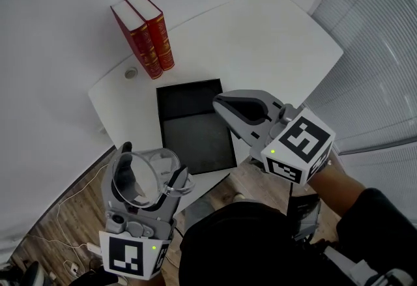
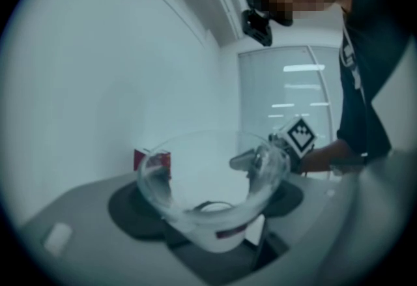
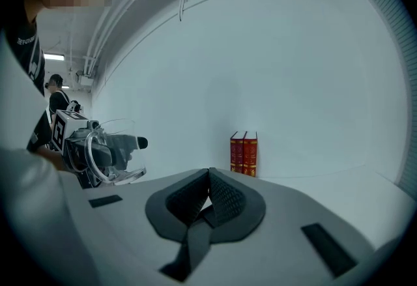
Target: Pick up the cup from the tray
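The pick-up is looking essentially done: the clear cup (image 1: 140,175) is sitting in the left gripper (image 1: 151,171), raised off the black tray (image 1: 195,141) and held out by the near edge of the white table (image 1: 260,37). The tray is lying bare, with 2 red books (image 1: 144,34) standing beyond it. Only carrying the cup away is remaining, at most. The left jaws are standing wide, clamping the cup's wall from 2 sides. The right gripper (image 1: 220,101) is hovering over the tray's right side, jaws pressed together on nothing.
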A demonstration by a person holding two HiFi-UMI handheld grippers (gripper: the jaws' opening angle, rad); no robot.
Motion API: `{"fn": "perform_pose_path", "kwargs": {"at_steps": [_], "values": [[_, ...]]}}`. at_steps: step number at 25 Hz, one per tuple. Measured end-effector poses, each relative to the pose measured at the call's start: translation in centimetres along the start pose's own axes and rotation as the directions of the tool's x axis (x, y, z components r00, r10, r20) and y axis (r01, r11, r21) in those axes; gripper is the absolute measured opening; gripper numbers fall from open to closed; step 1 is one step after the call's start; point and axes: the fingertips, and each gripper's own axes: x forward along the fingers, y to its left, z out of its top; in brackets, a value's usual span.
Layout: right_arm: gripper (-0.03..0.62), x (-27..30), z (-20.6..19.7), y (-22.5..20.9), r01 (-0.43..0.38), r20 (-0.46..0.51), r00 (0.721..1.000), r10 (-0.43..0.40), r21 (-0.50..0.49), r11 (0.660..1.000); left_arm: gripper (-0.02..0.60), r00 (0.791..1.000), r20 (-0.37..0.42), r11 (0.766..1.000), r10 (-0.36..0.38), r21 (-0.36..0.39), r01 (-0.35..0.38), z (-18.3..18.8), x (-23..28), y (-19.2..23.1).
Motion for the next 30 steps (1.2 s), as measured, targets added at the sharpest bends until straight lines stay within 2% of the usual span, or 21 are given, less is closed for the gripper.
{"fn": "perform_pose_path", "kwargs": {"at_steps": [20,30], "values": [[0.014,-11.9,-1.2,1.4,-0.043,0.068,0.997,0.044,-0.025,0.999,0.403,0.994,0.002,0.994,0.112,-0.006,-0.112,0.9,-4.1,-11.6],[0.014,-19.3,-2.7,3.7,-0.032,0.101,0.994,0.035,-0.037,0.999,0.403,0.993,0.019,0.993,0.118,0.018,-0.118,1.4,-7.4,-19.0]]}}
